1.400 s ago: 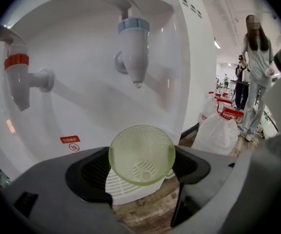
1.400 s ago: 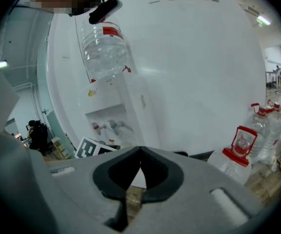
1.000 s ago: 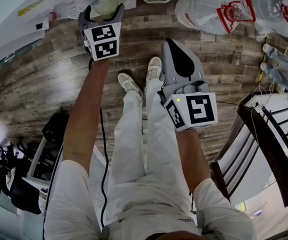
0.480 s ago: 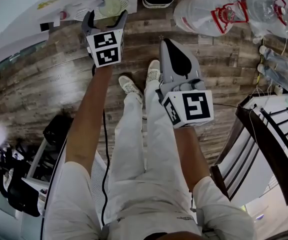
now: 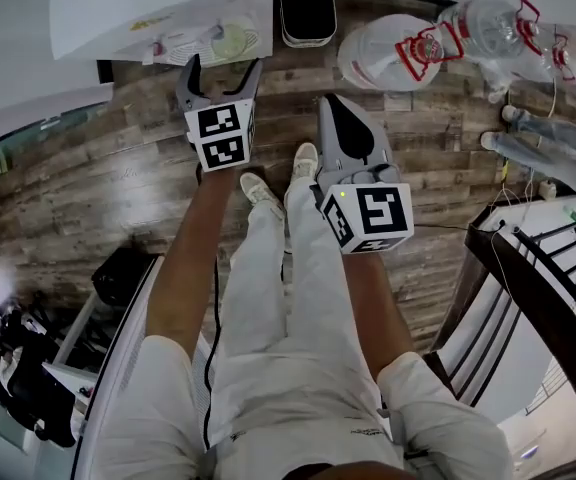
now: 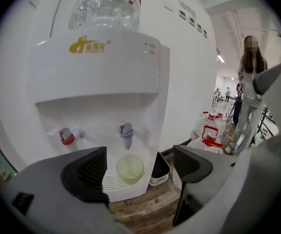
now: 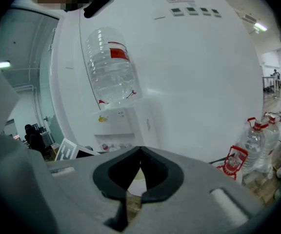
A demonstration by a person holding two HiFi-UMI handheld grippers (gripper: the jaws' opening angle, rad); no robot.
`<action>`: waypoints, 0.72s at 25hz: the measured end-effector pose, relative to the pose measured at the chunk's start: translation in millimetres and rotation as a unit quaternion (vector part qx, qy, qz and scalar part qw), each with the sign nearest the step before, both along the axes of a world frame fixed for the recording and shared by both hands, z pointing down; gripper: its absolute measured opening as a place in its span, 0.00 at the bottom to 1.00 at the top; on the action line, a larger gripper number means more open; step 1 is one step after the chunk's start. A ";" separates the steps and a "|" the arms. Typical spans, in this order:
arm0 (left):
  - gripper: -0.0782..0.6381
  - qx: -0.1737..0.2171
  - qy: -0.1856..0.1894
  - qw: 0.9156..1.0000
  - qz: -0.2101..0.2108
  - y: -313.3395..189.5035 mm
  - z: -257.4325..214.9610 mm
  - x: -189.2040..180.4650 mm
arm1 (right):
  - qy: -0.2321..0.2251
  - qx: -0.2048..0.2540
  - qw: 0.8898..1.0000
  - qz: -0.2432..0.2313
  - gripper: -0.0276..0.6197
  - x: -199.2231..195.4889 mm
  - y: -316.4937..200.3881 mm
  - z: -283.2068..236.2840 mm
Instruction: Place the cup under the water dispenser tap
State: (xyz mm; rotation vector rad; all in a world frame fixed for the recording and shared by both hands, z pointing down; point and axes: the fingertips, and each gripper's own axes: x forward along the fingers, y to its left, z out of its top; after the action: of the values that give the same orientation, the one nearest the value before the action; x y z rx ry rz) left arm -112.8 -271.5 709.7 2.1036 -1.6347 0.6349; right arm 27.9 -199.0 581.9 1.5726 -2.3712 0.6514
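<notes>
Two grippers: both held above the wooden floor, facing the water dispenser.
Left gripper: jaws wide apart, empty, not touching the cup.
Right gripper: jaws closed together, holding nothing.
Cup: pale green, upright on the drip tray, directly below the blue tap.
Spare water bottles: on the floor, right of the dispenser.

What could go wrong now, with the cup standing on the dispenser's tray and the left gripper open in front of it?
1. The left gripper is open, its fingers framing the cup; a sideways swing might knock it off the drip tray.
2. The cup looks roughly under the blue tap; if off centre, water may miss it.
</notes>
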 end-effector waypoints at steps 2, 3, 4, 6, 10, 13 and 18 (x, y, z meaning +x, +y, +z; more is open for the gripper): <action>0.68 0.005 0.009 1.000 -0.004 5.8 -22.5 1.9 | -0.001 0.005 1.000 -0.001 0.04 -0.4 2.2 -15.1; 0.67 0.008 0.013 1.000 -0.007 8.8 -34.4 2.3 | -0.001 0.008 1.000 -0.002 0.04 -0.8 3.2 -23.2; 0.66 0.011 0.017 1.000 -0.009 11.7 -46.3 2.2 | -0.001 0.010 1.000 -0.002 0.04 -1.1 4.0 -31.5; 0.64 0.016 0.025 0.999 -0.013 18.5 -69.9 2.2 | -0.002 0.015 1.000 -0.002 0.04 -1.0 6.1 -48.2; 0.58 0.030 0.037 0.999 -0.018 35.1 -122.1 1.3 | -0.005 0.021 1.000 -0.007 0.04 -3.4 14.2 -85.1; 0.53 0.040 0.048 0.998 -0.023 45.9 -162.3 0.8 | -0.002 0.028 1.000 -0.013 0.04 -4.9 19.5 -113.9; 0.43 0.062 0.058 0.996 -0.018 63.3 -229.2 8.6 | -0.006 0.040 0.999 -0.017 0.04 -1.7 26.3 -161.0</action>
State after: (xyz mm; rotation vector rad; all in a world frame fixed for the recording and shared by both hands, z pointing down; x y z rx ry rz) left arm -104.2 -208.3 480.5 2.1472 -1.6823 0.4021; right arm 26.1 -172.7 420.9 1.5614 -2.4555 0.5680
